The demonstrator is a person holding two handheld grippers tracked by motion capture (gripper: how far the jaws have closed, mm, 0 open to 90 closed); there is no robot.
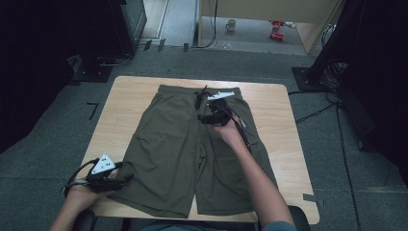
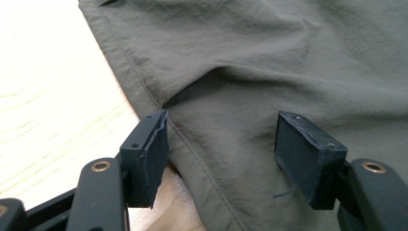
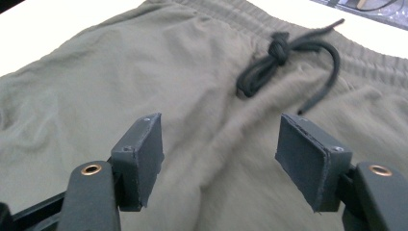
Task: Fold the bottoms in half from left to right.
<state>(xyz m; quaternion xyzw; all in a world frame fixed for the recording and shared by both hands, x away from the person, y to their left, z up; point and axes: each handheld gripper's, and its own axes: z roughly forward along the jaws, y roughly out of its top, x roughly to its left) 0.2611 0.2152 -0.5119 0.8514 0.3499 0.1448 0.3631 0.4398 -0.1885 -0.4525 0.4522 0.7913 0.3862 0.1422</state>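
Olive shorts flat on table; near hem cut off. L claw wide astride leg edge, R claw wide, nothing gripped.

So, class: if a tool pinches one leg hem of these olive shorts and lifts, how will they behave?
The shorts are probably floppy: the cloth lies flat with soft creases. Likely light, being thin. The drawstring would probably dangle, since its ends lie loose.
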